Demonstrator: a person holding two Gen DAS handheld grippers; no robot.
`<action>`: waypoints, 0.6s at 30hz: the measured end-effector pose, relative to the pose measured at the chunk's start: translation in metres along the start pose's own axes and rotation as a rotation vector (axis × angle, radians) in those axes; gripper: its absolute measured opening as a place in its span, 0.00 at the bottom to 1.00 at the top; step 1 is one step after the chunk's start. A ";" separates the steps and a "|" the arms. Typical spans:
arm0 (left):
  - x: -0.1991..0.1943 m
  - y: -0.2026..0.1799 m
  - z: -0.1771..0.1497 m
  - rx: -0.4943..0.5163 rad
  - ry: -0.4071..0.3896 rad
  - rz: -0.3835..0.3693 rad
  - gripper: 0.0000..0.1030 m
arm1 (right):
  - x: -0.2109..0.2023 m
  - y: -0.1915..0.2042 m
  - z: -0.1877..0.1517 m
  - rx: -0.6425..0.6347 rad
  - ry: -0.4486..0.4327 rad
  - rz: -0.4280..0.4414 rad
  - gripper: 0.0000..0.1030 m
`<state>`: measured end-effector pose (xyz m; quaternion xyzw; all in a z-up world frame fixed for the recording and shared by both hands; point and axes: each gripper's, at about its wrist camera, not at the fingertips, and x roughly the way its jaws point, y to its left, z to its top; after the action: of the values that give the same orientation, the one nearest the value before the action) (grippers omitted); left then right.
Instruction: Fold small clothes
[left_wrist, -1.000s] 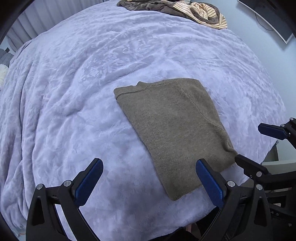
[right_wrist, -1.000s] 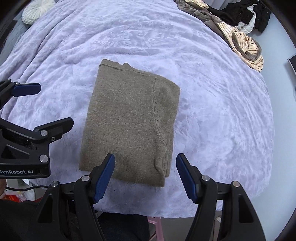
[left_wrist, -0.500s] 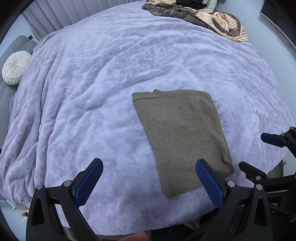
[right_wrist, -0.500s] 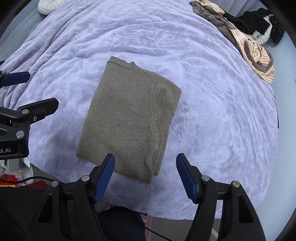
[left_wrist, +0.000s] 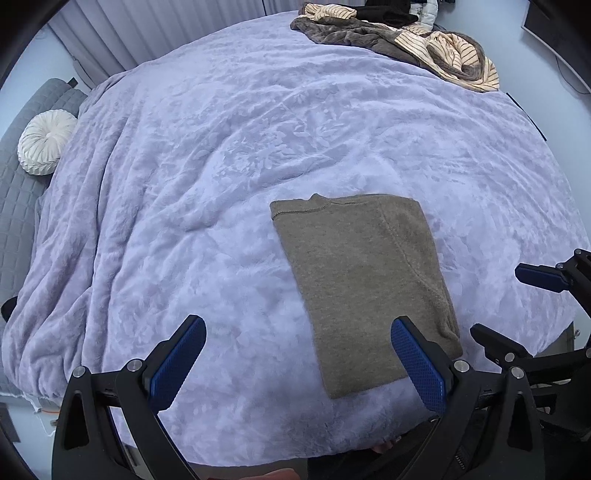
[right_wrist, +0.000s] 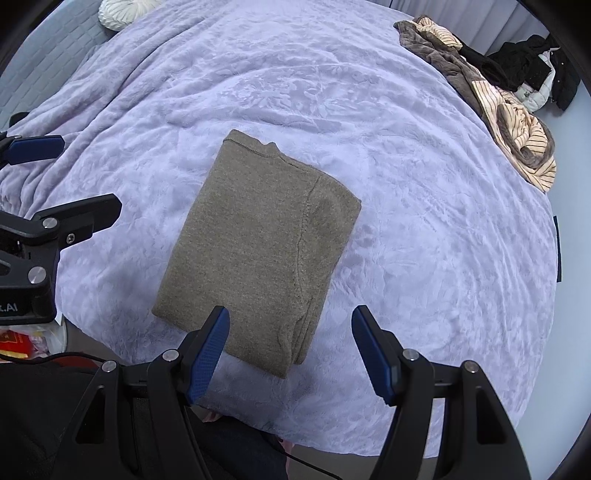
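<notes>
An olive-brown knit garment (left_wrist: 364, 280) lies folded into a flat rectangle on the lavender blanket (left_wrist: 221, 166) near the bed's front edge; it also shows in the right wrist view (right_wrist: 258, 243). My left gripper (left_wrist: 299, 362) is open and empty, held above and in front of the garment's left side. My right gripper (right_wrist: 290, 349) is open and empty, held above the garment's near right corner. Neither gripper touches the cloth.
A heap of unfolded clothes (left_wrist: 413, 40), brown, striped and black, lies at the bed's far right corner and shows in the right wrist view (right_wrist: 509, 96). A round white cushion (left_wrist: 46, 142) rests on grey bedding at the left. The bed edge runs just below both grippers.
Both grippers have pulled back and up from the folded garment, so more of the bed shows. The garment has not moved. Both stay open.
</notes>
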<state>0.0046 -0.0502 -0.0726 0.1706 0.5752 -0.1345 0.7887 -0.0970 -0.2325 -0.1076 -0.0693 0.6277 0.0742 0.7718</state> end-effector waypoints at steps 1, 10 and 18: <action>0.000 0.001 0.000 -0.002 -0.002 -0.001 0.98 | -0.001 0.000 0.000 0.004 -0.002 0.001 0.70; -0.003 0.007 0.001 0.014 -0.020 0.000 0.98 | -0.005 0.007 0.000 0.021 -0.010 -0.012 0.70; -0.005 0.009 0.005 0.036 -0.039 -0.020 0.98 | -0.007 0.011 0.002 0.039 -0.014 -0.028 0.70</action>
<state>0.0111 -0.0435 -0.0653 0.1764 0.5587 -0.1559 0.7953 -0.0985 -0.2217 -0.1006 -0.0624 0.6224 0.0514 0.7785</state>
